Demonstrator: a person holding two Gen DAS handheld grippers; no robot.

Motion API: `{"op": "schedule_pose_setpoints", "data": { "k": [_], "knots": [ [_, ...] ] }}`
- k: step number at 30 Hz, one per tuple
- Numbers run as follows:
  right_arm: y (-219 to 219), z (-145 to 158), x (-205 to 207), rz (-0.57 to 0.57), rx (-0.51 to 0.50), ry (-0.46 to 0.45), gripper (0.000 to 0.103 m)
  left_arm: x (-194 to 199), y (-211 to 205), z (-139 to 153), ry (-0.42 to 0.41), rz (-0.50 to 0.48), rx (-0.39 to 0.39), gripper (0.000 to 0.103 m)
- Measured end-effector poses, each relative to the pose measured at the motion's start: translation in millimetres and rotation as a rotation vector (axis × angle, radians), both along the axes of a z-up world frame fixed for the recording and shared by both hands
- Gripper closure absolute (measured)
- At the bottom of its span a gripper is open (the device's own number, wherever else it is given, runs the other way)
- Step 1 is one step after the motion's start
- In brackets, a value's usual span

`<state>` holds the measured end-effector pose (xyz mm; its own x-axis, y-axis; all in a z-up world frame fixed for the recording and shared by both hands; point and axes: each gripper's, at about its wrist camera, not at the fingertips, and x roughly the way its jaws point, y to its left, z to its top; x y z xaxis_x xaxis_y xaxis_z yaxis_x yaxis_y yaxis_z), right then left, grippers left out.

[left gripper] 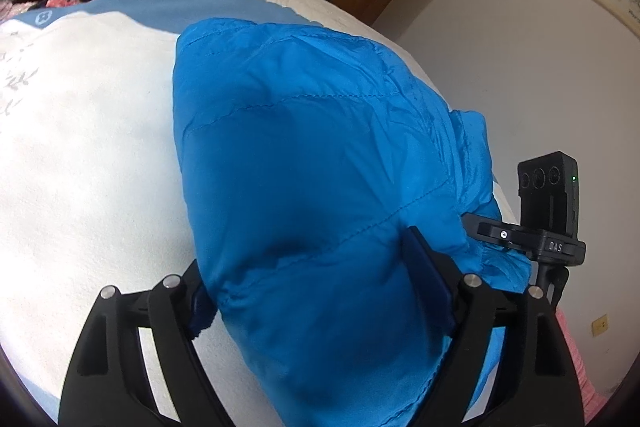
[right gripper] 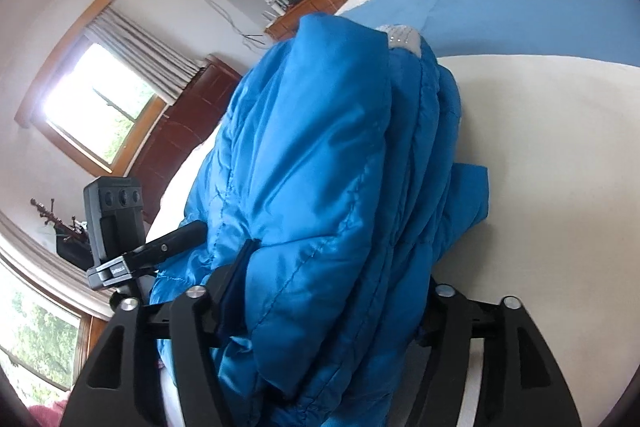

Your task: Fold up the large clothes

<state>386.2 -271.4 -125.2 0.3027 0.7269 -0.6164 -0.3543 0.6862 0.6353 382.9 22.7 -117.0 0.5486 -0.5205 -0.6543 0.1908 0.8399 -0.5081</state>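
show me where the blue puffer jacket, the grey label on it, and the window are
blue puffer jacket [left gripper: 312,155]: left wrist view, quilted middle panel.
grey label [right gripper: 402,37]: right wrist view, its centre, at the jacket's far end.
window [right gripper: 96,107]: right wrist view, bright pane.

We see a bright blue quilted puffer jacket [left gripper: 320,163] bunched into thick stacked folds on the bed, its glossy fabric creased along stitched seams, a grey knit collar patch [right gripper: 404,37] showing at its far end.

Only "DAS" reads — on black clamp [left gripper: 558,247].
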Motion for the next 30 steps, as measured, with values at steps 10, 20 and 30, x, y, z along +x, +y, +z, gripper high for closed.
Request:
{"op": "schedule_pose_setpoints", "data": {
  "k": [10,20,30],
  "knots": [
    [-28.7,38.3,-50.1,-0.070,-0.098,-0.064,0.020,-41.9,4.2,37.0,-0.034,0.129,0.177,0.012],
    [-26.6,83.4,-152.1,-0.177,-0.274,-0.151,0.004,-130.4,-17.9,64.9,-0.085,0.284,0.384,0.006],
    [6.9,108.8,-201.2,-0.210,-0.396,-0.238,0.004,-184.8,-37.1,84.7,-0.149,0.326,0.424,0.006]
  ]
}}
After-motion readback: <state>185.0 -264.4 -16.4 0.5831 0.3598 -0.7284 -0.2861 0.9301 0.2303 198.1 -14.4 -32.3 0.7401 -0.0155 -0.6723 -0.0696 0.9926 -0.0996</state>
